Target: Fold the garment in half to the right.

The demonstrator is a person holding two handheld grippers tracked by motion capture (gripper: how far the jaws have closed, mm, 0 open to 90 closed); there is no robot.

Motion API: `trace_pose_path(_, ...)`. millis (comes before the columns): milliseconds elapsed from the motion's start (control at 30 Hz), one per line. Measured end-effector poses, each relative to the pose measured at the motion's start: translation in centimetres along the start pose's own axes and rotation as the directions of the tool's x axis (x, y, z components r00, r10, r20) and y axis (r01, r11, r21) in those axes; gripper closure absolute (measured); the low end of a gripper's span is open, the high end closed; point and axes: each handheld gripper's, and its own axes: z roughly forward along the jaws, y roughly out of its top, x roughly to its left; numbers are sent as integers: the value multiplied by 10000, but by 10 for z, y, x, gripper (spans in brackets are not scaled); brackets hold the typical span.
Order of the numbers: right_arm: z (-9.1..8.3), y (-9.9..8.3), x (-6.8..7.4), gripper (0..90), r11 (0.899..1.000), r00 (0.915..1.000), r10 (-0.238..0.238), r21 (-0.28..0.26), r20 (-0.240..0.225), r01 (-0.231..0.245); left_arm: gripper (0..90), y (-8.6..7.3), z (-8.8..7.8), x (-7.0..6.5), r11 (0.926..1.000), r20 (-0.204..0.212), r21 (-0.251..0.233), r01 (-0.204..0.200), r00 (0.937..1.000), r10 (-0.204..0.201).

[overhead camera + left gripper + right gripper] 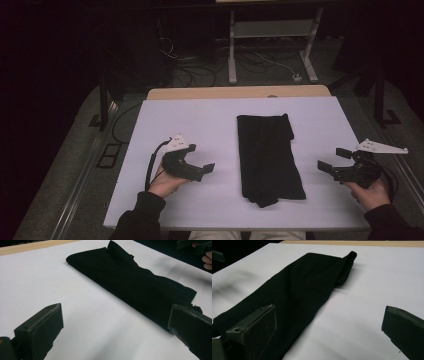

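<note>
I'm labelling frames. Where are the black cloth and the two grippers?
cloth [267,155]: high view, middle of the fabric.
left gripper [199,161]: high view, between its open jaws.
right gripper [334,159]: high view, between its open jaws.

cloth [269,157] mid-table [200,120] | left gripper [201,169] left | right gripper [334,161] right

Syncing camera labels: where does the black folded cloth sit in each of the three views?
High view: black cloth lies mid-table, right of centre, between the left gripper and right gripper.
Left gripper view: cloth runs from top centre to the right jaw.
Right gripper view: cloth runs from top centre to the lower left.
Shared landmark: the table's wooden far edge.
</note>
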Motion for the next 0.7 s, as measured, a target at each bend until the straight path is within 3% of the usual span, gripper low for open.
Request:
trace_pose_path(300, 0, -2, 1, 0, 10000, 10000, -30, 3, -45, 30, 0, -12, -20, 9, 9998, -402, -178, 133, 9991, -140)
trace_pose_path(700, 0, -3, 2, 0, 9997, 9998, -202, 104, 8, 202, 0, -29, -52, 24, 9972, -1071, -546, 519, 9926, -575)
